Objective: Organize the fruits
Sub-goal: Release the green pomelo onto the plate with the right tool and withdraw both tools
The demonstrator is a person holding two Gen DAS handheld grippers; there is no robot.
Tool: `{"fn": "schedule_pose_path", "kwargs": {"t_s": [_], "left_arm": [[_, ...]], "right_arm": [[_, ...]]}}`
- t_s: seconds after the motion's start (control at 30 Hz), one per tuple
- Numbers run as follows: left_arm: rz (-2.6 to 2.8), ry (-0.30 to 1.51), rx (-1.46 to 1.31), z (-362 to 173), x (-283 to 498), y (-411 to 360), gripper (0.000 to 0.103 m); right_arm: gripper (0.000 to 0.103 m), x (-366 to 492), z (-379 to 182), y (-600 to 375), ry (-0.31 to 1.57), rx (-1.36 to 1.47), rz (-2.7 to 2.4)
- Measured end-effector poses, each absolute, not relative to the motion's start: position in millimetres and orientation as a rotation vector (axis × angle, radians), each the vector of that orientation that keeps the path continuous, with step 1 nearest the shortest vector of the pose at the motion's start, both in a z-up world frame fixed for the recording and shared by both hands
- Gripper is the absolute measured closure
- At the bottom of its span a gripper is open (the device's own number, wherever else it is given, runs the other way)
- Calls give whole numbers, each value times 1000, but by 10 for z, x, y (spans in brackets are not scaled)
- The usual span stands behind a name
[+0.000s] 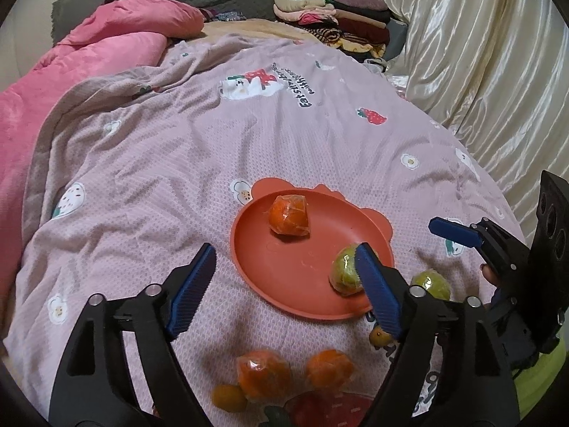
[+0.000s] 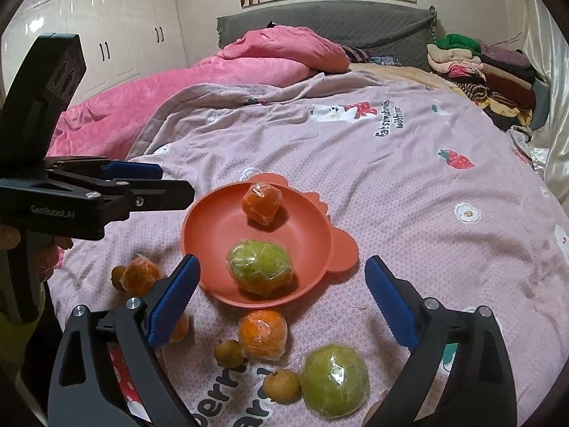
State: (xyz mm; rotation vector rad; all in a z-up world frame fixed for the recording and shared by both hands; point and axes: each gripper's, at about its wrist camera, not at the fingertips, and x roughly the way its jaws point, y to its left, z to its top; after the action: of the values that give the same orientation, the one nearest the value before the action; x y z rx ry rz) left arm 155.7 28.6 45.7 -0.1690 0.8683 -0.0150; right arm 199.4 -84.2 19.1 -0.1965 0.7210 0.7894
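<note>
Two grippers, both spread wide and holding nothing.

Nearest, right wrist view: right gripper (image 2: 281,291), jaws apart, hovering over the loose fruit. Below it on the bedspread (image 2: 409,185) lie a large wrapped green fruit (image 2: 334,380), a wrapped orange (image 2: 262,334), and two small brown fruits (image 2: 282,385) (image 2: 228,353) just beside them. The green one lies toward the camera and slightly right of centre, roundish with no marked long axis; reaching it likely calls for drawing back and down. Further left, another wrapped orange (image 2: 139,277) with a small brown fruit touching it.

Nearest, left wrist view: left gripper (image 1: 284,284), jaws equally wide. Under it two wrapped oranges (image 1: 263,377) (image 1: 329,368) and one small brown fruit (image 1: 227,396). This hand looks nearer to that pair; the right hand nearer to the green fruit.

Middle: red plate (image 2: 213,235) with ear-shaped tabs, holding one wrapped green fruit (image 2: 261,267) at its near side and one wrapped orange (image 2: 261,203) at its far side, apart.

View differences: the right camera shows the left gripper from the side and the whole loose cluster; in the left camera, its own finger partly hides the plated green fruit.

Far: pink quilt (image 2: 213,71), folded clothes (image 2: 480,67), grey headboard (image 2: 320,21).
</note>
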Motion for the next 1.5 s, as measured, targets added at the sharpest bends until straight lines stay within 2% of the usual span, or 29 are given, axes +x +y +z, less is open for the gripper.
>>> {"fn": "schedule_pose_path", "kwargs": {"t_s": [0.3, 0.4, 0.63, 1.5], "left_arm": [[4, 853, -166, 504, 1452, 257, 18], [14, 845, -166, 521, 1405, 255, 13], [31, 837, -174, 547, 1310, 264, 10], [61, 814, -137, 583, 854, 203, 10]], "right_arm": [[7, 1936, 259, -881, 699, -193, 787], [6, 1926, 283, -915, 693, -186, 780], [5, 1889, 347, -1009, 676, -169, 766], [5, 1706, 480, -1438, 655, -135, 687]]}}
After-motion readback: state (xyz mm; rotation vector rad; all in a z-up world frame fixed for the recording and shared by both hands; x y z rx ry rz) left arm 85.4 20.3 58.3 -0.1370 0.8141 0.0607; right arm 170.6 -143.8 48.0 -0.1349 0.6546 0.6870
